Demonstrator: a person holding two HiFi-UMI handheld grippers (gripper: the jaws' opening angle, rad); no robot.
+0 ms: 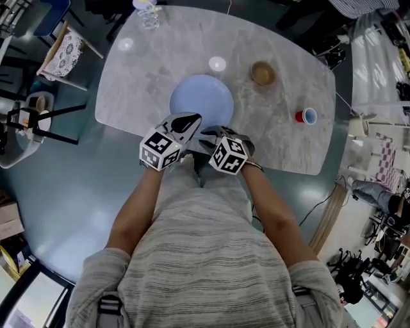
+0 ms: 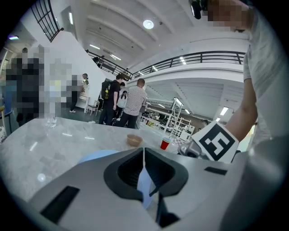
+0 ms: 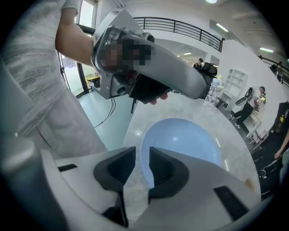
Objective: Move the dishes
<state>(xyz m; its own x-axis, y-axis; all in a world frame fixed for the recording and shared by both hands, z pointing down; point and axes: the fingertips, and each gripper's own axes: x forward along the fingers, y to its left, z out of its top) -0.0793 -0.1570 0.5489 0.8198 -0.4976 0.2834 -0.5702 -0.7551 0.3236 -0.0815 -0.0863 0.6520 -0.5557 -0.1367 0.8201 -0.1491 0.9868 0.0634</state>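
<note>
Blue plate [image 1: 202, 99], right gripper [image 3: 137, 155] parted at rim, left gripper [image 2: 144, 153] seemingly closed

marble table [image 1: 160, 70] | clear bottle [image 1: 147, 13] at its far edge | cushioned chair [image 1: 64, 54] beside table

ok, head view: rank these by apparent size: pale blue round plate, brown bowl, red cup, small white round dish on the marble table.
1. pale blue round plate, largest by far
2. brown bowl
3. red cup and small white round dish look about alike, so they are not ranked
</note>
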